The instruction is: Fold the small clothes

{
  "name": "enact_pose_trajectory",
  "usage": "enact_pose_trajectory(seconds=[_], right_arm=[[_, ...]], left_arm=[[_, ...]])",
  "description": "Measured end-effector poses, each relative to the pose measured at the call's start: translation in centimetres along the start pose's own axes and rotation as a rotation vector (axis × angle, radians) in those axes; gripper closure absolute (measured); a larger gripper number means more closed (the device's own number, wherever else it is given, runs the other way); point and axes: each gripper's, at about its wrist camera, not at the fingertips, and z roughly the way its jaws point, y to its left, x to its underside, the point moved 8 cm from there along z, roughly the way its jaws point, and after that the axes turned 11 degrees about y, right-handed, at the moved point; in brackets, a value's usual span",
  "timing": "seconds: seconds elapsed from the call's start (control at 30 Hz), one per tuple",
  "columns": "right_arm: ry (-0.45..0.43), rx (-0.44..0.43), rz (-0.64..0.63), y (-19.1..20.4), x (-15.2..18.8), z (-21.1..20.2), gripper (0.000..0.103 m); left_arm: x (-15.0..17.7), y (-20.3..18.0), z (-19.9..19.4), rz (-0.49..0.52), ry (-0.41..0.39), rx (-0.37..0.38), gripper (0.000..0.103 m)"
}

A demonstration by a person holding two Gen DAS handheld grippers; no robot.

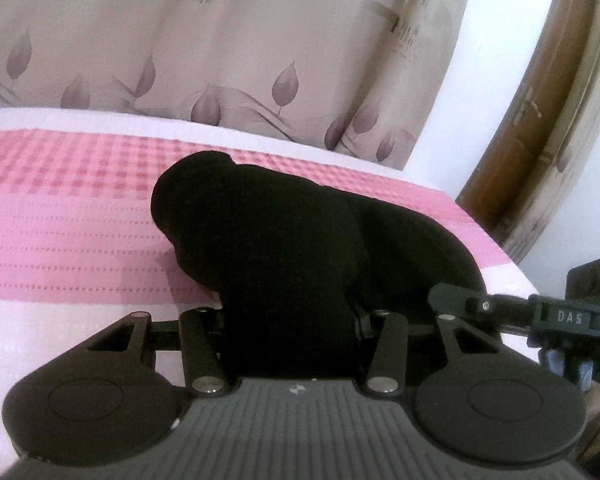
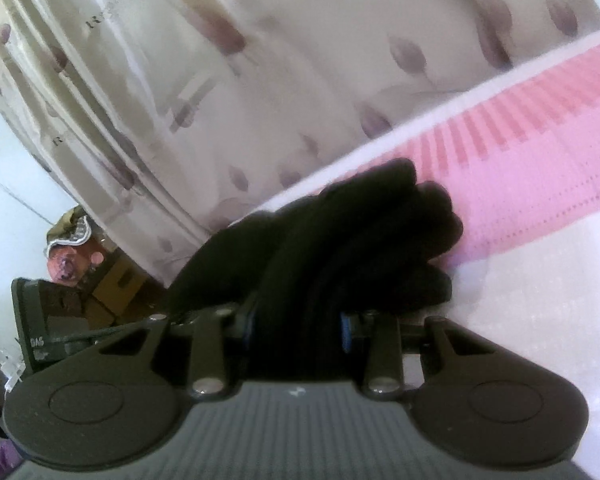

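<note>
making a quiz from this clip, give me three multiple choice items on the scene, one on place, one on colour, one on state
1. Where does the far part of the garment rest?
A. on the pink bedcover
B. on a wooden floor
C. inside a basket

2. What colour is the garment?
A. white
B. black
C. yellow

3. How do the left tongs stand?
A. wide open, holding nothing
B. shut on the garment
C. shut on the curtain

Answers:
1. A, the black garment lies on the pink bedcover.
2. B, it is dark black in both wrist views.
3. B, the left tongs pinch the cloth; the right tongs do too. The curtain hangs behind.
</note>
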Motion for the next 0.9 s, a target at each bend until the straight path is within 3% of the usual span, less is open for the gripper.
enact_pose_trajectory(seconds=[0.1,0.2,0.27,0.37,0.5,0.57,0.63,0.7,0.8,0.9], right_arm=[[0.007,0.031,-0.022,-0.2,0.5,0.4,0.067],[0.020,0.069,-0.030,-0.8,1.1,0.9,0.067],[0.027,0.117,-0.042,-1.4,1.7,1.2,0.066],[0.032,0.187,-0.063,-2.0,2.7,1.5,0.060],[-0.059,0.332,-0.186,0.4,3.5,-0.1,0.055],[-0.141,0.389,-0.245,2.5,4.1,-1.6,0.022],[-0.244,0.432,-0.299,4.4,4.8,-3.4,0.004],[-0.328,0.473,-0.366,6.5,5.8,-4.9,0.001],[-0.372,0.551,-0.431,8.4,7.4,-5.9,0.000],[-0.392,0.538,-0.424,9.2,9.1,-6.7,0.000]], left_arm=[[0.8,0.7,0.5,-0.012,-0.001,0.001,0.053],[1.5,1.3,1.2,-0.008,-0.004,-0.038,0.042],[1.9,1.9,1.3,-0.005,-0.030,-0.089,0.020],[2.0,2.0,0.1,0.022,-0.130,-0.187,0.001],[1.8,0.9,-2.5,0.109,-0.242,-0.385,0.000],[1.7,0.0,-4.3,0.123,-0.309,-0.451,0.000],[1.6,-1.1,-6.0,0.118,-0.364,-0.453,0.000],[1.5,-1.9,-7.5,0.093,-0.420,-0.475,0.000],[1.4,-3.0,-9.2,0.097,-0.455,-0.532,0.000],[1.3,-4.2,-10.4,0.110,-0.490,-0.527,0.000]])
